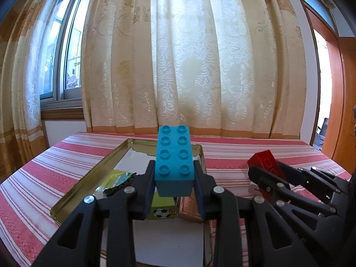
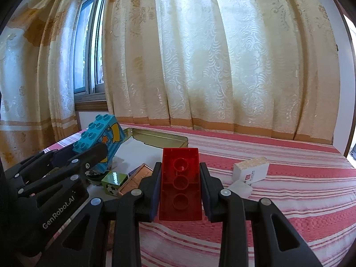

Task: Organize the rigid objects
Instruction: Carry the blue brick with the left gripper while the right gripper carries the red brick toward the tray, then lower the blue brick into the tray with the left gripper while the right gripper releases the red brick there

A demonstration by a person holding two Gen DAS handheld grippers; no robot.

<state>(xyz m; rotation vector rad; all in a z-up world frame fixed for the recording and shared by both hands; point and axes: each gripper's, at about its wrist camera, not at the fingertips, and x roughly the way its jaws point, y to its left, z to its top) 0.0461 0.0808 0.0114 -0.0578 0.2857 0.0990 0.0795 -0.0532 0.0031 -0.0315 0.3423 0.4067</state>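
1 table [image 2: 278, 200] under a pink/white striped woven cloth, patterned curtain [image 1: 200, 55] behind it. 1 gold metal tin [image 1: 93, 175], rectangular and shallow with a white liner, lies open on the table's left part. 2 black plastic grippers: left gripper [image 1: 174, 178] is clamped on the blue brick [image 1: 174, 162], held above the tin with its studs up; right gripper [image 2: 180, 184] is clamped on the red brick [image 2: 180, 184], held over the cloth right of the tin with its hollow underside facing the camera. 2 bricks total: blue is opaque, 8 studs in 2x4, printed side panel; red is translucent with 3 round tubes underneath. In the tin: 1 green cube [image 2: 114, 181] with a football print, 1 copper-coloured flat block [image 2: 135, 181] touching it. On the cloth right of the red brick: 1 white box [image 2: 250, 170] with a speckled top, 1 small white piece [image 2: 240, 188] just in front of it
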